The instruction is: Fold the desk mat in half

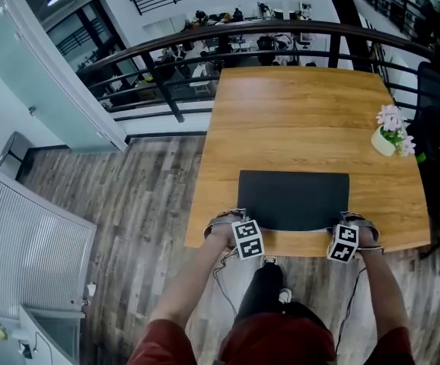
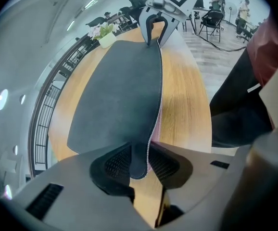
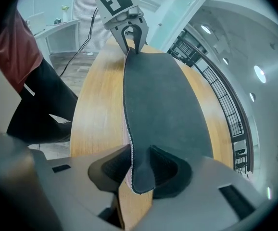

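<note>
Now one desk mat [image 1: 293, 198] lies on one table [image 1: 296, 105]; left gripper [image 2: 139, 165] and right gripper [image 3: 139, 172] each pinch a near corner.

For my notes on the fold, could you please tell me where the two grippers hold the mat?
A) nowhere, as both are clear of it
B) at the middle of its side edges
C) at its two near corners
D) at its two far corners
C: the left gripper and the right gripper each pinch one corner of the mat on the person's side.
</note>
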`<state>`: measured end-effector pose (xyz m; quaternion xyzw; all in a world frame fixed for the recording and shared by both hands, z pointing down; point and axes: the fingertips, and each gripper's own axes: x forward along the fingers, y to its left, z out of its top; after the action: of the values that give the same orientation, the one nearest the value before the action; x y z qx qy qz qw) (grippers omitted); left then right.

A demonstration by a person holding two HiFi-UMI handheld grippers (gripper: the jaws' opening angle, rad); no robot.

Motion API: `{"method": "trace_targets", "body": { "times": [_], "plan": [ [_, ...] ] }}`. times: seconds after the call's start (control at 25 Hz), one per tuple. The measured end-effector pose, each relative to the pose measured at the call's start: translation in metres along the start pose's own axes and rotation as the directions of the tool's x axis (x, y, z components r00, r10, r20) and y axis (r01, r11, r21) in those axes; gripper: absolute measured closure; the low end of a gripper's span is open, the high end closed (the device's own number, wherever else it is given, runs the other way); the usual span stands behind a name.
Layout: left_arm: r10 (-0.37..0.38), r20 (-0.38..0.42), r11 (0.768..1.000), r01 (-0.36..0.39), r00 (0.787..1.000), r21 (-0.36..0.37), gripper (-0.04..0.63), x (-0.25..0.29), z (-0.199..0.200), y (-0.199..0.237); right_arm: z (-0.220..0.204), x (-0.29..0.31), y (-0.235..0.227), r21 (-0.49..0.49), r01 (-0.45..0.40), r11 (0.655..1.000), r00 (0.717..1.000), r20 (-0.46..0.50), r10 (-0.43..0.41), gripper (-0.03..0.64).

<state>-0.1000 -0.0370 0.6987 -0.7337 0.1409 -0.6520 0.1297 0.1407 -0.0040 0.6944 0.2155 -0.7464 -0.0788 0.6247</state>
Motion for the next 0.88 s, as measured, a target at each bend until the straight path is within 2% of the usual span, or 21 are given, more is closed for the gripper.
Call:
{"method": "trace_targets", "body": {
  "times": [0.12, 0.24, 0.4, 0.6, 0.72, 0.88],
  "plan": [
    [-0.016, -0.003, 0.999, 0.016, 1.0, -0.049, 0.436, -0.005, -0.005, -0.003, -0.001, -0.007, 0.004, 0.026, -0.018, 0.999, 1.0, 0.008, 0.017, 0.437],
    [-0.066, 0.002, 0.994, 0.066, 0.998, -0.09, 0.374, -0.013, -0.009, -0.016, 0.001, -0.015, 0.009, 0.074, -0.029, 0.997, 0.999, 0.039, 0.026, 0.428],
    [-0.06, 0.046, 0.988, 0.065, 0.997, -0.138, 0.361, -0.024, -0.013, -0.028, 0.013, -0.031, 0.014, 0.159, -0.025, 0.987, 0.993, 0.122, 0.005, 0.425],
    [-0.02, 0.145, 0.967, 0.056, 0.989, -0.248, 0.362, -0.046, -0.007, -0.032, 0.028, -0.051, 0.016, 0.283, -0.009, 0.959, 0.973, 0.224, -0.057, 0.42],
    [0.033, 0.236, 0.934, 0.055, 0.971, -0.354, 0.362, -0.062, 0.002, -0.03, 0.034, -0.065, 0.017, 0.363, 0.0, 0.932, 0.956, 0.275, -0.107, 0.419],
    [0.157, 0.356, 0.862, 0.048, 0.921, -0.504, 0.362, -0.085, 0.018, -0.02, 0.038, -0.092, 0.006, 0.503, 0.027, 0.864, 0.915, 0.335, -0.224, 0.419]
  ]
}}
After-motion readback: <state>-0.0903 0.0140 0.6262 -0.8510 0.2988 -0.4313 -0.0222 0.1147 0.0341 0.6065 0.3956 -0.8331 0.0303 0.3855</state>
